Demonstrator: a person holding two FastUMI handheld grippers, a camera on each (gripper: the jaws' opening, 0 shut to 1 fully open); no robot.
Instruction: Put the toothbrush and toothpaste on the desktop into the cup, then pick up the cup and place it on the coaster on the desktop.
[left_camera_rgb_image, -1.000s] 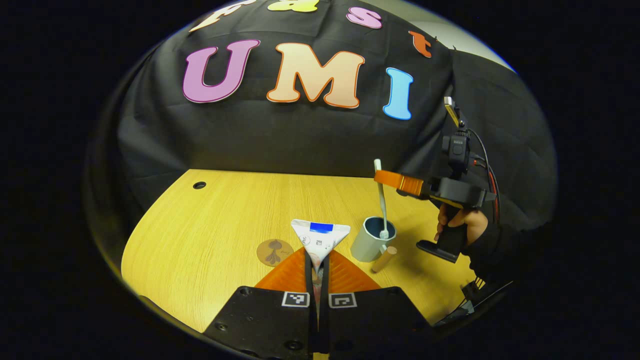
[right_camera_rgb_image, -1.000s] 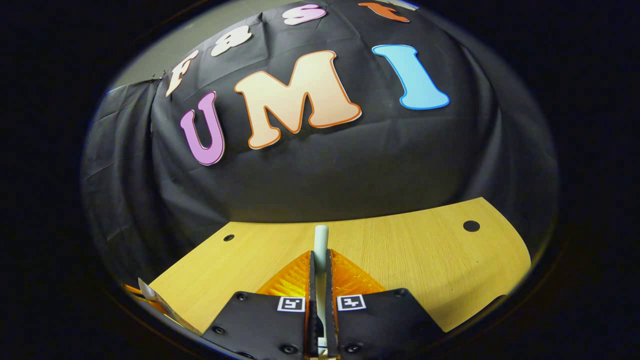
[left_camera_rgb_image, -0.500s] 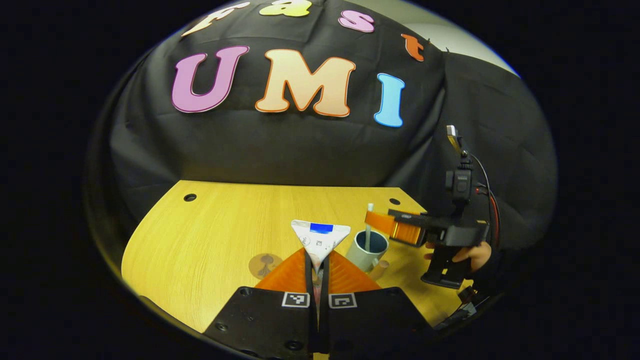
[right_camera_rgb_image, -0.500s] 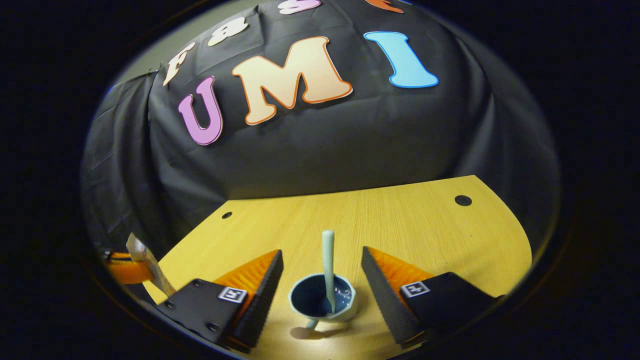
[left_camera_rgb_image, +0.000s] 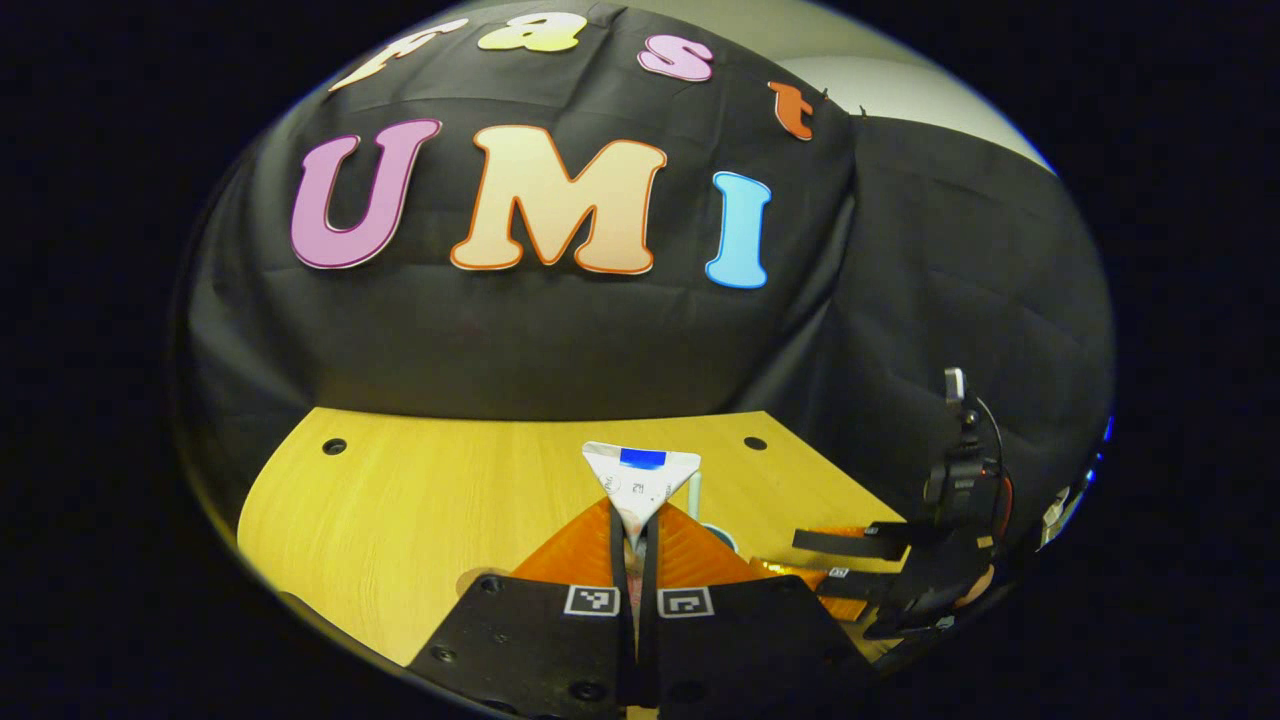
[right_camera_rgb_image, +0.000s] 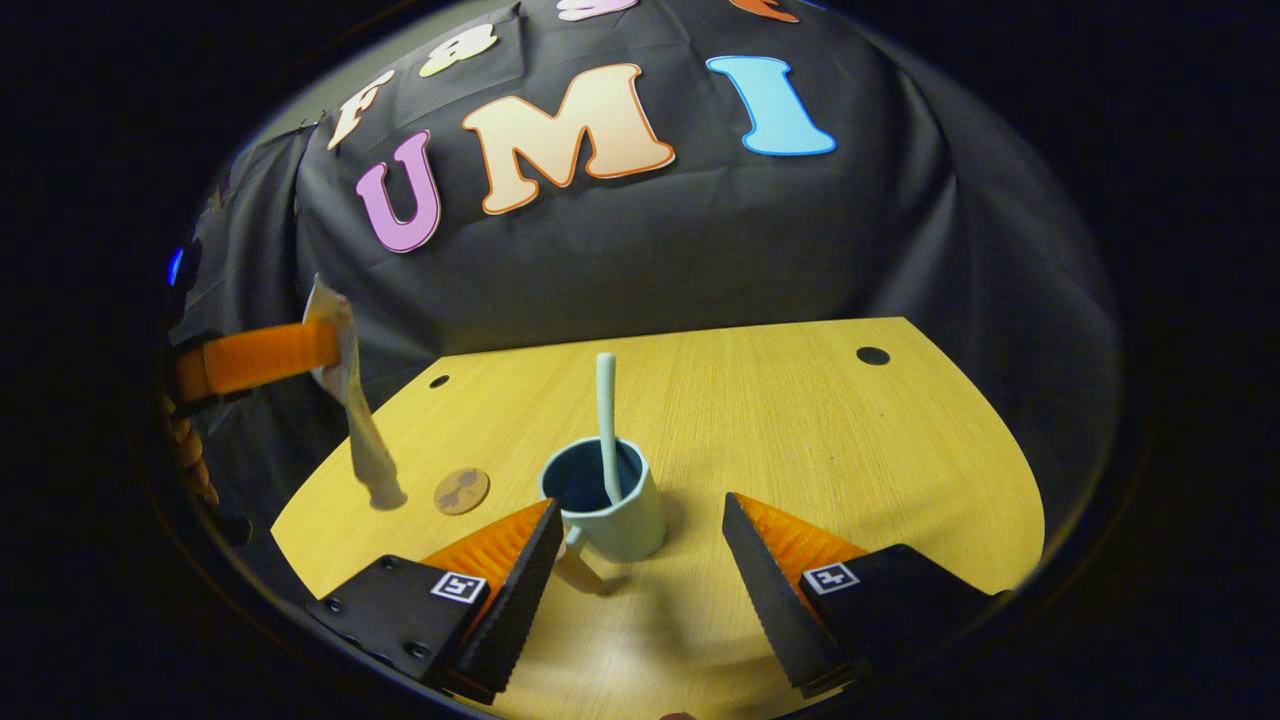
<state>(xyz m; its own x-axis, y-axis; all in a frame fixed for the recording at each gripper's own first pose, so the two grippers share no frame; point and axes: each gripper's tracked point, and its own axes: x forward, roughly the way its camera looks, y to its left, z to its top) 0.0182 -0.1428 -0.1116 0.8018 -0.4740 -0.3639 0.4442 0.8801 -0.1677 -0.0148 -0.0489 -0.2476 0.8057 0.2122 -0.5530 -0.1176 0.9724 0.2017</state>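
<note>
A pale toothbrush stands upright in the light green cup on the wooden desk. My right gripper is open just behind the cup, with nothing between its fingers. My left gripper is shut on a white toothpaste tube, flat end up. In the right gripper view that tube hangs cap down above the desk's left part, held by the left gripper. The round brown coaster lies left of the cup. In the left gripper view the right gripper sits low at the right.
The cup has a short wooden handle that points toward my right gripper. Round cable holes mark the desk's far corners. The black cloth wall closes the back. A hand holds the right gripper.
My right gripper let go of the toothbrush, which now stands in the cup, and drew back and up. My left gripper rose with the toothpaste tube.
</note>
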